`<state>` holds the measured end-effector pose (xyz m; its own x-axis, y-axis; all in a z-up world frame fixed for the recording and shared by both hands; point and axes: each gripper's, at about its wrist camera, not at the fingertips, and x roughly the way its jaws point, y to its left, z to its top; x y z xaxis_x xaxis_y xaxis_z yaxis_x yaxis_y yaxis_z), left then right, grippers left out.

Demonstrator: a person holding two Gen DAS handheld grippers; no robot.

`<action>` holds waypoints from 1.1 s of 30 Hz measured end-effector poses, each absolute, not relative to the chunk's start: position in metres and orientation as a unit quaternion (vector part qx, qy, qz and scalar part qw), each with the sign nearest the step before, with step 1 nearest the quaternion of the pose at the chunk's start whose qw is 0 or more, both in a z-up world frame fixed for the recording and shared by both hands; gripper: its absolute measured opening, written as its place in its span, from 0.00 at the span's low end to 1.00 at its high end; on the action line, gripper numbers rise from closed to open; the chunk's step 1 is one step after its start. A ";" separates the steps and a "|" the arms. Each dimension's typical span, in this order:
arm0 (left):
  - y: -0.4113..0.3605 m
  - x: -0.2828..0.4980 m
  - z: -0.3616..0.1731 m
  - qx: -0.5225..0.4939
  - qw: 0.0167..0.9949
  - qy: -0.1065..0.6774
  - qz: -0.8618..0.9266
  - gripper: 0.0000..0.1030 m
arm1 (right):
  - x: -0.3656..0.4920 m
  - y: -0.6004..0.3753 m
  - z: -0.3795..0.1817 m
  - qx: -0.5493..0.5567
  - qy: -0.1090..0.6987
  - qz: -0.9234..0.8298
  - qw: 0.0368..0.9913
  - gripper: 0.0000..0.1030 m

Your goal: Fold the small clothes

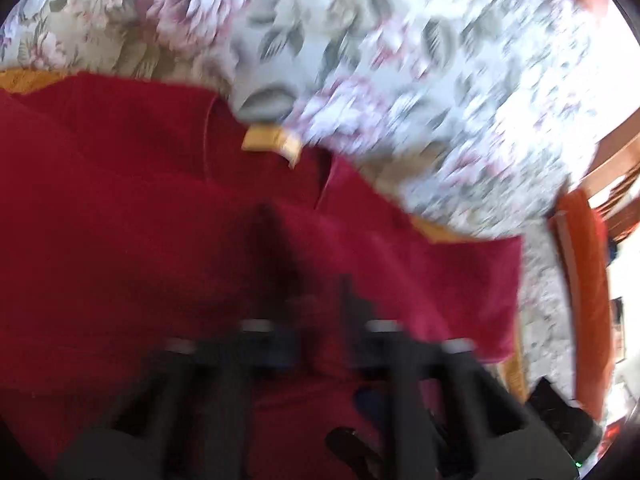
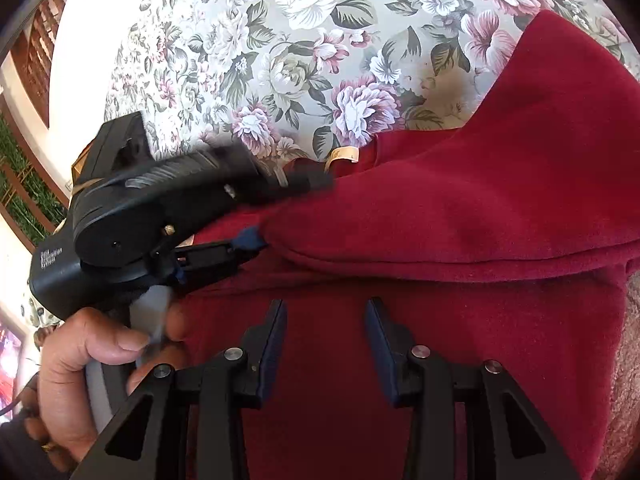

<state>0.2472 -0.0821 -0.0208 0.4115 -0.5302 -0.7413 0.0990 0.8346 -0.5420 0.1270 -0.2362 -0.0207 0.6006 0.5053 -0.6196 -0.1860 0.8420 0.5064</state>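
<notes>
A dark red garment lies on a floral cloth, its yellow neck label towards the far edge. The left wrist view is blurred; my left gripper sits low over the red fabric, which bunches up between its fingers. In the right wrist view the same garment has one part lifted and folded over. My left gripper is shut on the edge of that fold, with a hand around its grip. My right gripper stands open just above the flat red cloth, with nothing pinched. The label shows beyond the fold.
The floral cloth covers the surface beyond the garment. A yellow cloth edge peeks out from under the red one. An orange object and wooden furniture stand at the right, and a pinkish textured fabric lies at the right edge.
</notes>
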 end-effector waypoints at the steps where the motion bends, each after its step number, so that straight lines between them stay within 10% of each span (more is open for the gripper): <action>1: -0.085 0.244 -0.017 -0.191 0.821 0.504 -0.189 0.05 | 0.127 -0.236 -0.020 0.199 0.400 0.198 0.872 0.38; 10: -0.022 0.229 0.054 -0.157 0.892 0.399 -0.143 0.05 | 0.127 -0.238 -0.021 0.202 0.399 0.202 0.871 0.38; 33: 0.057 0.226 -0.015 -0.131 0.887 0.438 -0.061 0.05 | 0.127 -0.235 -0.016 0.196 0.413 0.194 0.868 0.39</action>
